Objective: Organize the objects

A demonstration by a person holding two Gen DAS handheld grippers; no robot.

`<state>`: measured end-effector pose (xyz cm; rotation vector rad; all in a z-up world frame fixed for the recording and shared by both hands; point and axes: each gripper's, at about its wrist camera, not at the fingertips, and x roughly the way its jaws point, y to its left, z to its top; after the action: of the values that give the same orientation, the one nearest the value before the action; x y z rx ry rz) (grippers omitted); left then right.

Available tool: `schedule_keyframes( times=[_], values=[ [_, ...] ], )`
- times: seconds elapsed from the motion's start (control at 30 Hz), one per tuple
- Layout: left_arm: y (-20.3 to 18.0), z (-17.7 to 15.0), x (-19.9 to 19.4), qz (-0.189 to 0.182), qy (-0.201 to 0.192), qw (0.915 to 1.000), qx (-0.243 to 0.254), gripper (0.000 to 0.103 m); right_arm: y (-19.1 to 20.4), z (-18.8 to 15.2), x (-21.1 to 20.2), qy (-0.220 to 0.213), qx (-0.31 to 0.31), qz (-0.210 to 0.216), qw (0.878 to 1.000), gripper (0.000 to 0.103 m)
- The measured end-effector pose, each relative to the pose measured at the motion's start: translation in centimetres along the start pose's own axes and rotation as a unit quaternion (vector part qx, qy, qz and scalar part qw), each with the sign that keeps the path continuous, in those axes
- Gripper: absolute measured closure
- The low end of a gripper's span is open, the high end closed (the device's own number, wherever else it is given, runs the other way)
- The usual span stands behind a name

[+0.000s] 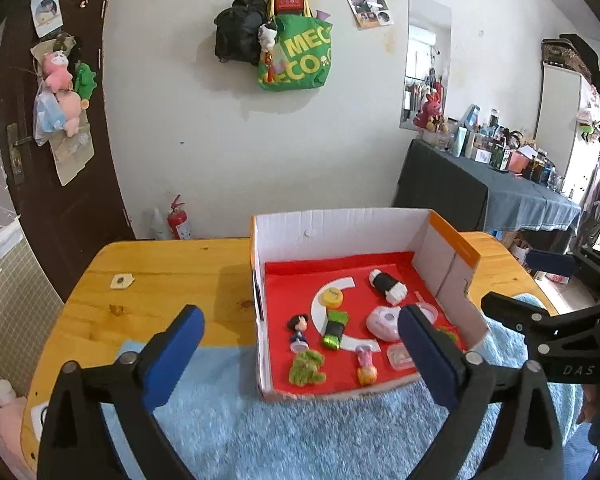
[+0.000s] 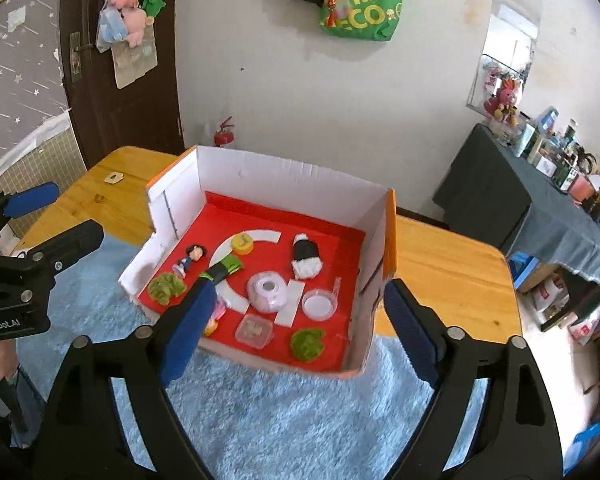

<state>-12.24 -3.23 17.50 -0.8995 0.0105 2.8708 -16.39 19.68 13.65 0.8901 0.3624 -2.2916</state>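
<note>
An open cardboard box (image 1: pixel 332 226) (image 2: pixel 284 178) with a red floor stands on a blue fluffy mat. Inside lie a small doll (image 1: pixel 298 330) (image 2: pixel 191 259), a yellow cap (image 1: pixel 331 295) (image 2: pixel 242 243), a green roll (image 1: pixel 334 328) (image 2: pixel 225 269), a black-and-white roll (image 1: pixel 388 285) (image 2: pixel 306 258), a pale pink round case (image 1: pixel 384 322) (image 2: pixel 269 291), a clear square box (image 1: pixel 400 356) (image 2: pixel 254 331), a pink figure (image 1: pixel 366 366) and green fuzzy pieces (image 1: pixel 306 368) (image 2: pixel 308 342). My left gripper (image 1: pixel 300 354) is open and empty in front of the box. My right gripper (image 2: pixel 300 330) is open and empty above the box's near edge.
The blue mat (image 1: pixel 300 432) (image 2: pixel 292 416) covers the near part of a wooden table (image 1: pixel 160 276) (image 2: pixel 452 264). A small white tile (image 1: pixel 121 281) lies on the wood at the left. A cluttered dark-clothed table (image 1: pixel 500 184) stands at the right. The wall and a door are behind.
</note>
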Motion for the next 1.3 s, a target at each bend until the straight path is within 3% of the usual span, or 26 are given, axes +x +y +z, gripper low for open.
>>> schedule_keyframes(
  times=[0.23, 0.5, 0.93, 1.3],
  values=[
    [0.1, -3.1, -1.4, -0.018, 0.011, 0.9996, -0.020, 0.000, 0.5, -3.5, -1.0, -0.015, 0.028, 0.011, 0.999, 0.012],
    [0.2, -6.8, -1.7, -0.021, 0.030, 0.9984, -0.043, 0.000, 1.9, -7.3, -1.3, -0.023, 0.031, -0.005, 0.999, 0.007],
    [-1.2, -13.8, 2.6, -0.002, 0.098, 0.9947, -0.032, 0.000, 1.9, -13.5, 4.0, 0.042, 0.058, -0.020, 0.997, 0.007],
    [-1.3, -16.1, 5.0, 0.006, 0.131, 0.9906, -0.037, 0.000, 1.1, -15.6, 6.2, 0.075, 0.083, -0.021, 0.993, 0.006]
  ],
)
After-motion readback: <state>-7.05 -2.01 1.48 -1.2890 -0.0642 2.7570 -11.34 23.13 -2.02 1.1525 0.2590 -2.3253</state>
